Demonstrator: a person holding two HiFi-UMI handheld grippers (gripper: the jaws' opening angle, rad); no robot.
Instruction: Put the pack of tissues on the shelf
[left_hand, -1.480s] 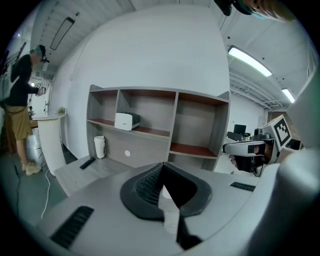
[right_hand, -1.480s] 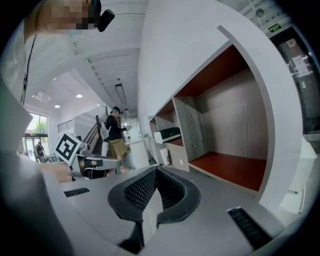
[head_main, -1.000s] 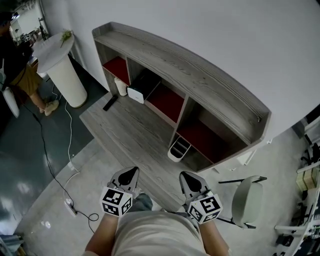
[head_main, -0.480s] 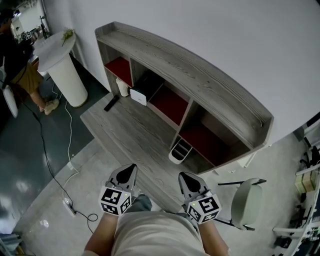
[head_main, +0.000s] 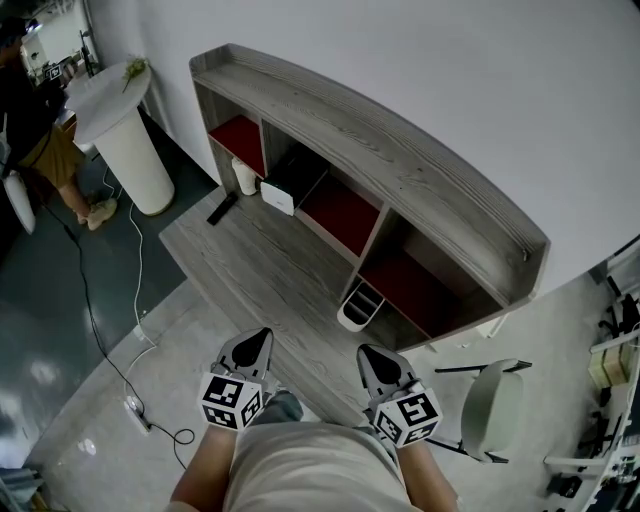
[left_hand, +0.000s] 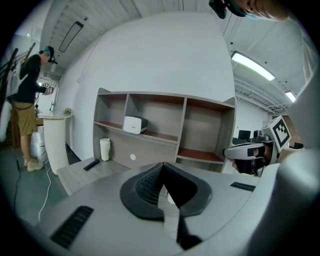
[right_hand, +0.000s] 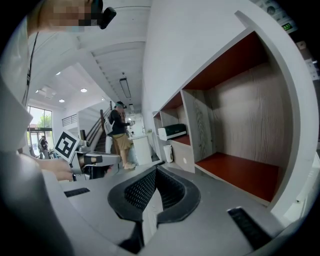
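While both tools sit low in the head view, most of the frame belongs to a long grey wood-grain shelf unit (head_main: 400, 170) against a plain white wall, its top board curving from upper left to right of centre. Upright dividers split it into open compartments with smooth red-brown floors. A flat desk top (head_main: 270, 270) of the same streaked grey wood runs in front of it.

At upper left stands a white round pedestal table (head_main: 125, 140), smooth and drum-shaped. A pale grey moulded chair (head_main: 487, 408) sits at lower right.

The left gripper (head_main: 258, 342) and the right gripper (head_main: 372, 356), grey plastic with ribbed black pads, both have their jaws pressed together with nothing between them.

A white rectangular pack with a darker top (head_main: 278, 193), seemingly the pack of tissues, rests at the front lip of the second compartment from the left. It lies flat, wider than tall. Its long axis follows the shelf's front edge, running from upper left to lower right, and a plain white side faces the desk.

On the desk are a white slotted container (head_main: 356, 303) below right of centre, a white cylindrical canister (head_main: 243, 176) just left of the pack, and a slim black remote (head_main: 221, 206).
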